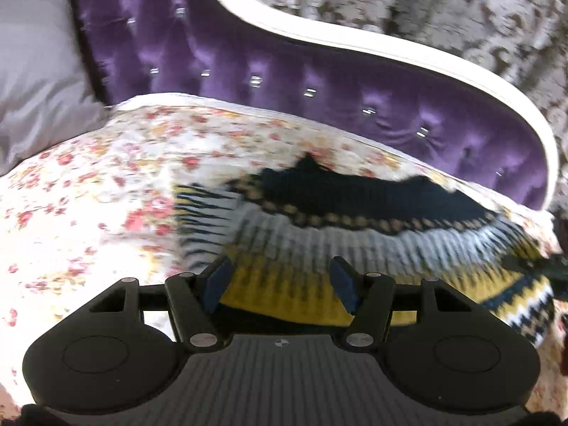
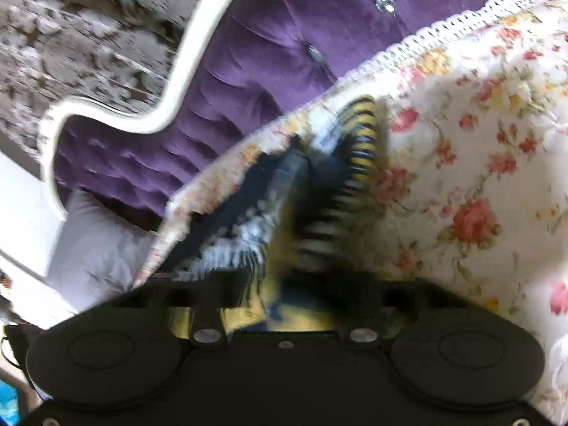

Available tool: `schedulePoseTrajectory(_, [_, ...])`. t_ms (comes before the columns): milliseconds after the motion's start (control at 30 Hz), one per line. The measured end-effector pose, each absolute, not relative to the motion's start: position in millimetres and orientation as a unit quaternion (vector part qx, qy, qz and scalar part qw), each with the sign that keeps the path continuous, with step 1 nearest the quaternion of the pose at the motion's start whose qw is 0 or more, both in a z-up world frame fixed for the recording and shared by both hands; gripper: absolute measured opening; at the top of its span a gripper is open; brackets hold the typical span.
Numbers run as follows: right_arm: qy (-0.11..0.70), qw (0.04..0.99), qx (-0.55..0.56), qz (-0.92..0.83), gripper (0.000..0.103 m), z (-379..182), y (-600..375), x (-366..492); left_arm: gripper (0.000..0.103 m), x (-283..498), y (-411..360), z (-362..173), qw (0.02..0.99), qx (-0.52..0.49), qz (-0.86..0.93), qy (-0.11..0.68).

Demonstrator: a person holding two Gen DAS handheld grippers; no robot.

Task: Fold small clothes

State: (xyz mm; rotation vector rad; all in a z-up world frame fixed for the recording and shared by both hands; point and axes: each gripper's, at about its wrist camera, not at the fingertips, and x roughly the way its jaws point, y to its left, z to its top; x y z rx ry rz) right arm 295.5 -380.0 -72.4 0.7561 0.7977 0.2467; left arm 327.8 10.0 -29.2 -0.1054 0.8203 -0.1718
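- A small knitted sweater (image 1: 355, 234), banded in navy, grey-white and yellow, lies spread on the bed, over a floral sheet (image 1: 88, 213).
- Its dark collar end points toward the purple headboard (image 1: 284, 81); the yellow band is nearest the left tongs (image 1: 280, 277).
- The left tongs stand apart, their blue pads (image 1: 218, 280) on either side of the yellow band. They look to sit low over the knit, but whether the pads touch it I cannot tell.
- The right wrist view is badly blurred. There the sweater (image 2: 319, 191) shows bunched and raised, running from the sheet (image 2: 461, 177) down to the right tongs (image 2: 284, 305).
- Cloth fills the space where the right tongs' fingers would be, and the fingers themselves are lost in blur and shadow, so I cannot tell whether they are apart or clamped.
- The sheet has a white crocheted edge (image 2: 443, 25) lying against the headboard (image 2: 266, 71).
- A white frame (image 1: 355, 41) rims the headboard; patterned wallpaper (image 1: 461, 7) shows behind it.
- A grey pillow (image 1: 35, 71) rests at the head of the bed in the left view; a white pillow (image 2: 96, 245) shows beside the sheet in the right view.
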Motion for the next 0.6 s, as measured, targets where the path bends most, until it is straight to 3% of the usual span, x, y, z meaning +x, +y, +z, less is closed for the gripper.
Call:
schedulePoseTrajectory(367, [0.343,0.873,0.313,0.151,0.034,16.5,-312.6,296.3,0.06,333.5,51.1,-13.6,0.915,-0.085,-0.07,0.389])
schedulePoseTrajectory(600, [0.337,0.86,0.326,0.202,0.034,39.7,-231.1,318.4,0.06,333.7,95.1,0.9,0.92,-0.123,-0.03,0.372])
